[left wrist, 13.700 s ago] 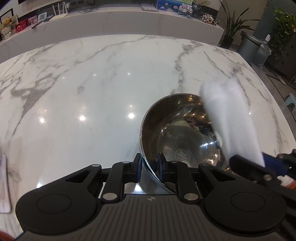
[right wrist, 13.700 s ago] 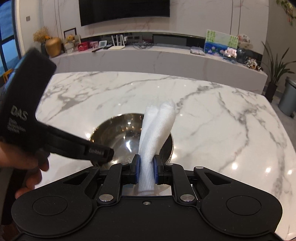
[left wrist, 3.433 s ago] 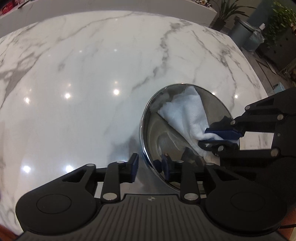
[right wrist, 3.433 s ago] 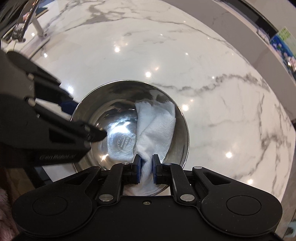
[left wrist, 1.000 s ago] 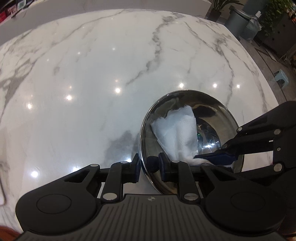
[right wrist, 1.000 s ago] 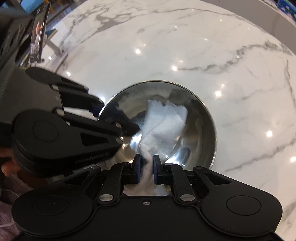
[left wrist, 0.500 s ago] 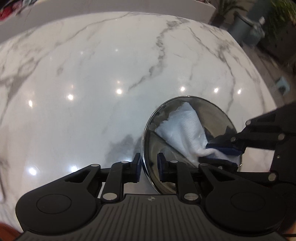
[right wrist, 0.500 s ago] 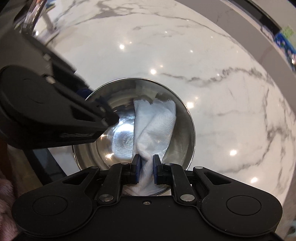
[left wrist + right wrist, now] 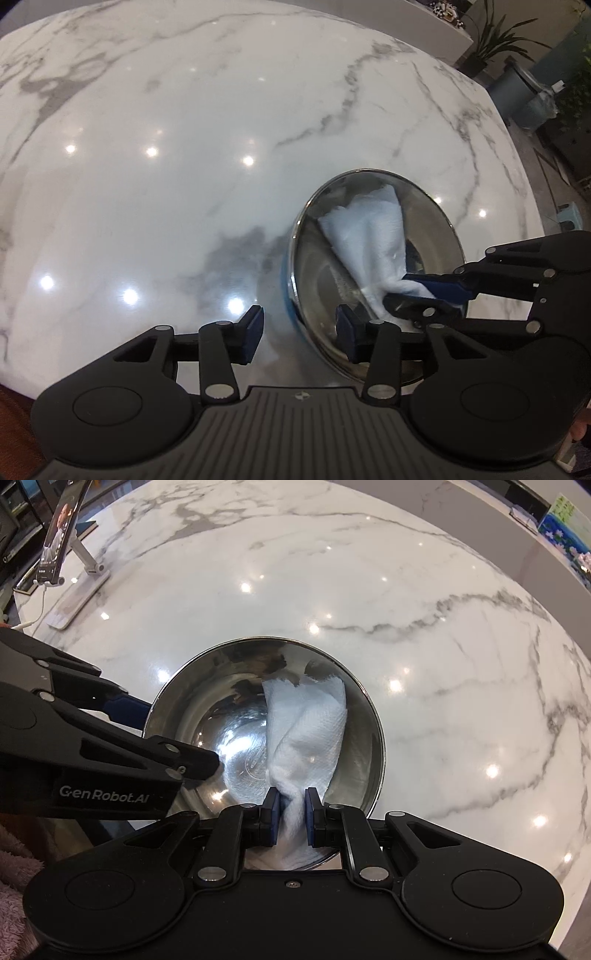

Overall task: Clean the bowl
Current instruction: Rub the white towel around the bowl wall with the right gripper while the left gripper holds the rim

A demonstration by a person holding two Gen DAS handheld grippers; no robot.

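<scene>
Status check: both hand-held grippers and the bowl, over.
Left hand-held gripper open, straddling bowl rim. Right hand-held gripper shut on paper towel, inside bowl. Nothing in the way.

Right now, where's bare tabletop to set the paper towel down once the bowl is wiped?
Beyond the bowl and to its right, the marble table is bare. The phone stand occupies the far left; the left gripper straddles the bowl's left rim.

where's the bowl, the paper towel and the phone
bowl (image 9: 354,686): right wrist view, far rim
paper towel (image 9: 310,723): right wrist view, middle of the sheet
phone (image 9: 61,531): right wrist view, screen
</scene>
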